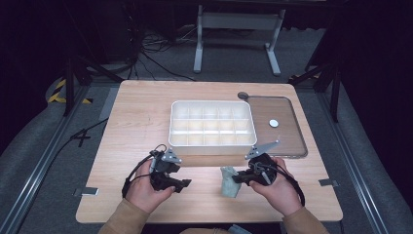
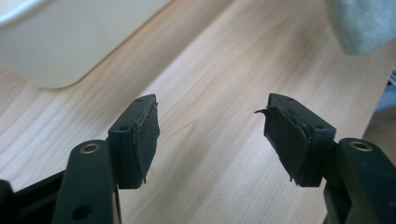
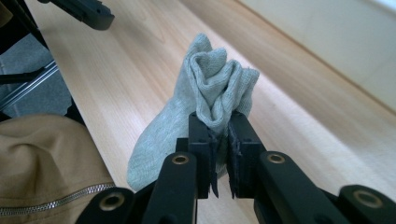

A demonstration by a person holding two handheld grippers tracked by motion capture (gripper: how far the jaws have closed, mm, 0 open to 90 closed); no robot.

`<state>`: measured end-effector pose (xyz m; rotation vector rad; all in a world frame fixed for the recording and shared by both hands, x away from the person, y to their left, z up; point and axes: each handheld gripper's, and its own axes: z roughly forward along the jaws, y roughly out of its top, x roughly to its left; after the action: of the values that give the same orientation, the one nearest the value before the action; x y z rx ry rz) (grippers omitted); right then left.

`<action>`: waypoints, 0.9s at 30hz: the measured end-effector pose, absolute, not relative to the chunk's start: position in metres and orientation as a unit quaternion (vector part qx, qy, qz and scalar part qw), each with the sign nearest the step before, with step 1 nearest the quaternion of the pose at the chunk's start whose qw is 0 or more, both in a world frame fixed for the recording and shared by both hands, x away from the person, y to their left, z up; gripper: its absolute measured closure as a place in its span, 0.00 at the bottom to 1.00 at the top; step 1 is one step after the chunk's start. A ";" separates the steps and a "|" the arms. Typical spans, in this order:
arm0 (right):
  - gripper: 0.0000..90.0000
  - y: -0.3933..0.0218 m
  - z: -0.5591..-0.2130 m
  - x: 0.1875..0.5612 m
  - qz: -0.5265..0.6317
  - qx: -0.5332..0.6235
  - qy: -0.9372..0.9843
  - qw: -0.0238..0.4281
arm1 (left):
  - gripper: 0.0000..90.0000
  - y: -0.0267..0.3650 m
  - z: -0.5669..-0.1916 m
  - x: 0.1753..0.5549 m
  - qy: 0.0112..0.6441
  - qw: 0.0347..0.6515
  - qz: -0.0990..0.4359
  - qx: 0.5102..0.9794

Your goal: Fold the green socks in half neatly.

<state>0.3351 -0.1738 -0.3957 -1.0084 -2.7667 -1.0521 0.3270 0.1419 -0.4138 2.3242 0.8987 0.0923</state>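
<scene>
A pale grey-green sock [image 1: 229, 182] hangs bunched at the near middle of the wooden table [image 1: 141, 117]. My right gripper [image 1: 237, 178] is shut on its gathered top, the knit [image 3: 212, 88] pinched between the two black pads in the right gripper view, with the rest drooping down toward the table. My left gripper [image 1: 185, 185] is a hand's width to the left of the sock, open, with bare wood between its pads [image 2: 144, 140]. In the left gripper view a corner of the sock [image 2: 362, 23] shows at the upper right, apart from the jaws.
A white compartment tray [image 1: 213, 145] stands in the middle of the table just beyond both grippers. To its right lies a brown lid-like tray [image 1: 287, 141] with a small white disc [image 1: 273, 123] on it. The table's near edge is close under the person's hands.
</scene>
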 end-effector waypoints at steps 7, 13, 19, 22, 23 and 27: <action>0.91 -0.176 -0.381 0.342 -0.341 -0.327 -0.881 -0.014 | 0.41 0.163 -0.406 0.330 0.365 0.330 0.054 0.869; 0.91 -0.179 -0.367 0.349 -0.343 -0.330 -0.879 -0.041 | 0.41 0.173 -0.401 0.333 0.372 0.333 0.064 0.864; 0.91 -0.184 -0.359 0.356 -0.346 -0.336 -0.874 -0.059 | 0.41 0.174 -0.402 0.334 0.373 0.338 0.069 0.861; 0.91 -0.188 -0.356 0.359 -0.347 -0.340 -0.872 -0.069 | 0.40 0.175 -0.403 0.334 0.377 0.341 0.068 0.858; 0.91 -0.189 -0.355 0.360 -0.347 -0.343 -0.870 -0.071 | 0.40 0.176 -0.403 0.335 0.376 0.339 0.068 0.860; 0.90 -0.195 -0.353 0.365 -0.348 -0.347 -0.867 -0.082 | 0.40 0.176 -0.403 0.336 0.377 0.337 0.068 0.860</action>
<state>0.3646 -0.1951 -0.3530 -1.1512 -2.8756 -1.1557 0.3360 0.1756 -0.4033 2.2414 0.9826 0.1768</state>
